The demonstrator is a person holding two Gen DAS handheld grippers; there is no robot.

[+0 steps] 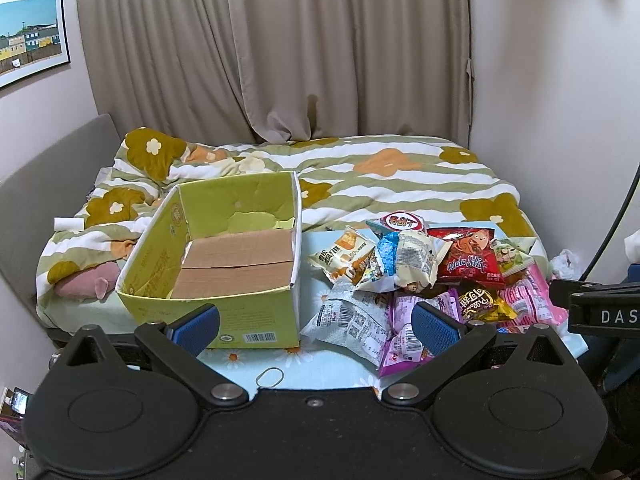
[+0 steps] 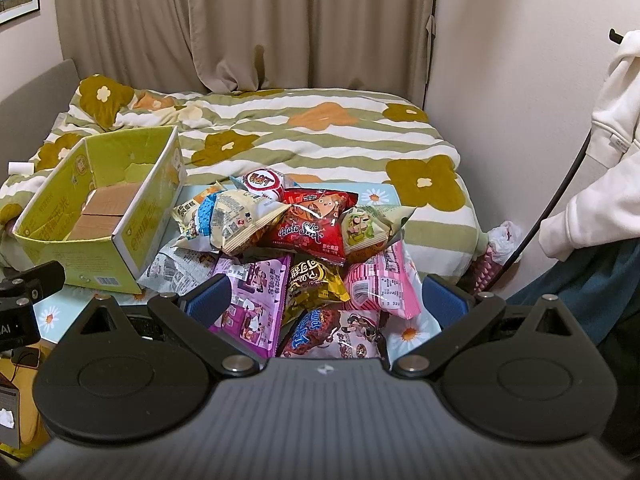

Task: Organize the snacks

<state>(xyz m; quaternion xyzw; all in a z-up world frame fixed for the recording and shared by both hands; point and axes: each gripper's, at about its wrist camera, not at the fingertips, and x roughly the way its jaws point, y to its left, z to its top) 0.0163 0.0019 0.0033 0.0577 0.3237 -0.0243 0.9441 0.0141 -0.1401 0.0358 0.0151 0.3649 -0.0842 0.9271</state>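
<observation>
Snack packets (image 2: 304, 248) heaped just right of the empty green box (image 1: 224, 256). Both grippers, left (image 1: 316, 326) and right (image 2: 326, 300), spread wide, holding nothing. Packets likely light, crinkly, slippery; pinch a sealed edge.

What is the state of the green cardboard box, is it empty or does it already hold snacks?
Empty. The green cardboard box shows only its bare brown bottom flaps; all snack packets lie piled beside it.
</observation>
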